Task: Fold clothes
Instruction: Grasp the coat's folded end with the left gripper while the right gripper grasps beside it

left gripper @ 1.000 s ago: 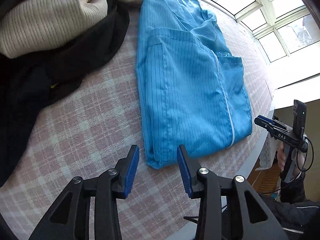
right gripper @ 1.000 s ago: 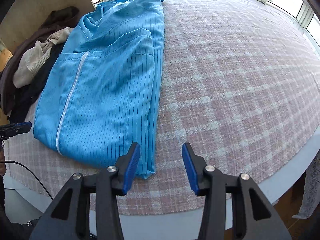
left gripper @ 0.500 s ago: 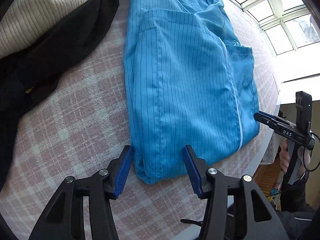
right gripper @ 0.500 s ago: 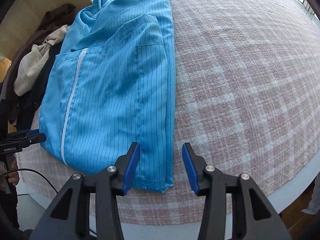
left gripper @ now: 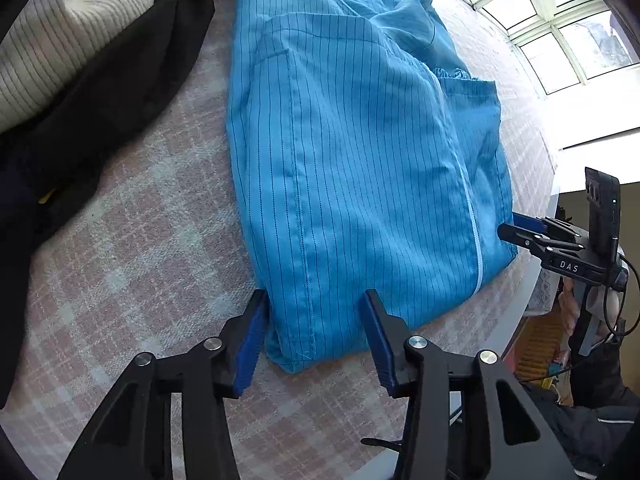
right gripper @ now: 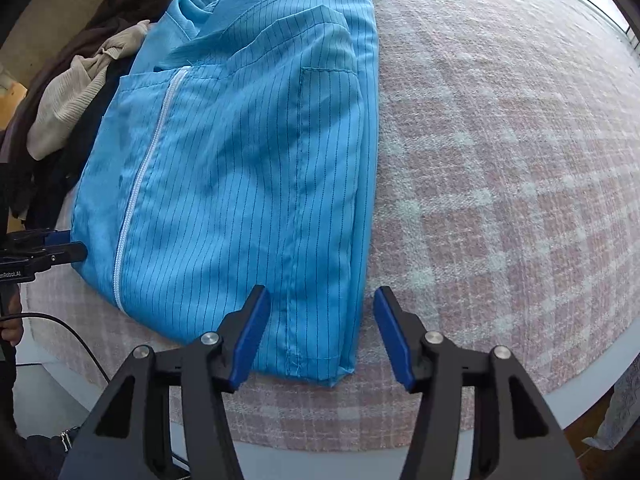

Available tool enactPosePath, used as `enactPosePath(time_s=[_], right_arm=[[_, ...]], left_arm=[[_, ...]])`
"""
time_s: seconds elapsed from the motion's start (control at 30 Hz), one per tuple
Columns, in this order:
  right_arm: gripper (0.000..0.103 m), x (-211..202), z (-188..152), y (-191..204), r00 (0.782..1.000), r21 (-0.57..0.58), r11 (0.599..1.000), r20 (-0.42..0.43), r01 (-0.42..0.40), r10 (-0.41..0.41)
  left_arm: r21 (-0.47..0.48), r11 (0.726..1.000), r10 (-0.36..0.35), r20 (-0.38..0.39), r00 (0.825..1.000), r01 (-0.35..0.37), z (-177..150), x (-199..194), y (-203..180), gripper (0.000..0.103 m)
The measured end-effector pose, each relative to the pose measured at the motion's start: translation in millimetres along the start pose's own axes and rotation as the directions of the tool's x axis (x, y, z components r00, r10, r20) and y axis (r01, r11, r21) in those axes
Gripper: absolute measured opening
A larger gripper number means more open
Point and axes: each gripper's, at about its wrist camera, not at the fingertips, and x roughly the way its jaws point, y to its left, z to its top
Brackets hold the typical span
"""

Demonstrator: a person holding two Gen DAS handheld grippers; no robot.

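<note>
Left wrist view: my left claw (left gripper: 312, 334) has just narrowed, jaws straddling the near corner of the blue pinstriped zip jacket (left gripper: 360, 160) on the pink plaid tablecloth (left gripper: 132, 248), not yet clenched.

Right wrist view: my right claw (right gripper: 320, 332) has just widened around the opposite hem corner, unclenched, to lift both corners together.

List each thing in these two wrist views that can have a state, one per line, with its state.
Blue pinstriped jacket: lying flat, sides folded in, white zip closed.
Left tongs: open, straddling the jacket's near hem corner, not gripping.
Right tongs: open, just widened, straddling the other hem corner, not gripping.
Cream ribbed sweater: crumpled, unfolded.
Black garment: heaped, unfolded.
Pink checked tablecloth: spread flat.
</note>
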Motion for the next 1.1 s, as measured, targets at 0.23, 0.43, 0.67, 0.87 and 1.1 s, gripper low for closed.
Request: enactPosePath(time_s=[0.23, 0.43, 0.67, 0.87, 1.1], right_arm=[[0.054, -1, -4, 6, 0.999, -0.033, 0.999, -0.043, 0.007, -0.009], [0.048, -2, -10, 14, 1.0, -0.068, 0.997, -0.003, 0.031, -0.031], [0.01, -6, -15, 26, 0.998, -0.035, 0.998, 0.036, -0.045, 0.046], [0.005, -12, -11, -1, 0.979, 0.087, 0.976, 0.048, -0.201, 0.198], [0.004, -36, -18, 1, 0.965, 0.095, 0.961, 0.075, -0.259, 0.253]], left_arm=[[-0.017, 0.999, 0.036, -0.004, 0.999, -0.036, 3, -2, 2, 0.043], [0.046, 0.997, 0.056, 0.002, 0.998, -0.056, 5, -1, -9, 0.04], [0.021, 0.999, -0.036, 0.036, 0.999, 0.035, 10, -11, 3, 0.008], [-0.053, 0.977, -0.2, 0.091, 0.976, 0.206, 6, -21, 27, 0.003], [-0.057, 0.95, -0.295, 0.145, 0.944, 0.306, -6, -28, 27, 0.003]])
